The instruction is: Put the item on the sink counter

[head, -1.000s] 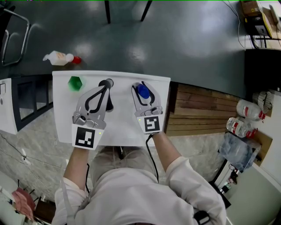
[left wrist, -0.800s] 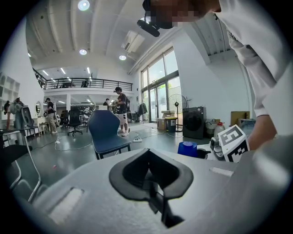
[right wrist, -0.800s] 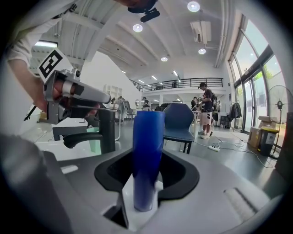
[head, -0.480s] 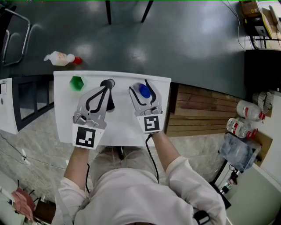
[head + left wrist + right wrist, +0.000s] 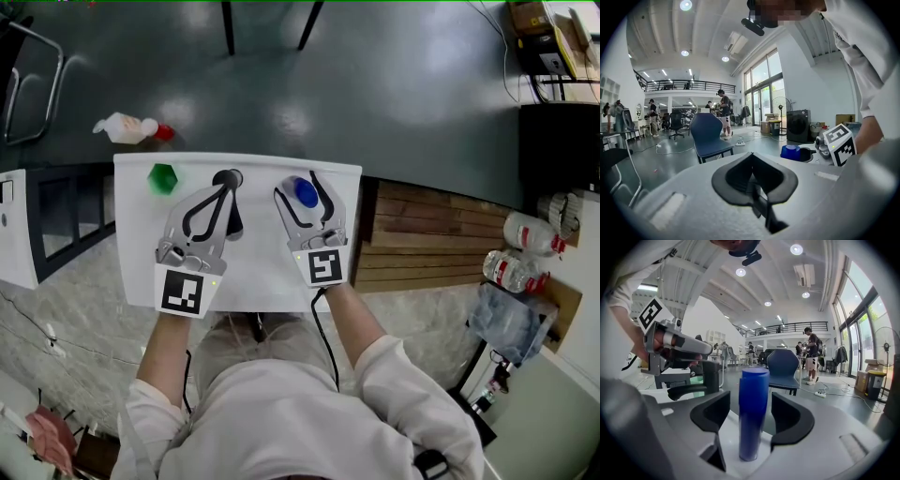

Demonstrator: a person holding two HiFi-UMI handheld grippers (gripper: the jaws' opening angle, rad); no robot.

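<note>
A white table [image 5: 262,272] is seen from the head view, with both grippers held over it by a person whose sleeves show at the lower edge. The right gripper [image 5: 303,185] is positioned at the right half of the table, its jaws spread. A blue bottle [image 5: 306,193] is observed standing upright on the table between them. In the right gripper view a narrow gap is noted at either side of the bottle, so the jaws are not pinching it. The left gripper [image 5: 225,187] is held at the middle of the table. Its jaws are pressed together and nothing is held between them, as confirmed in the left gripper view. A black object [image 5: 229,176] is recorded just at the tips of these jaws. In the right gripper view it is seen as an upright post with a side arm, below the left gripper. Whether it is touched cannot be told. A green item [image 5: 162,178] lies near the far left corner of the table, well apart from both grippers. On the dark floor [image 5: 394,84] beyond the table a pale bottle with a red cap [image 5: 129,125] is found lying on its side. A wooden pallet [image 5: 431,234] is noted beside the table at the right. A blue chair [image 5: 710,135] is visible in both gripper views.
</note>
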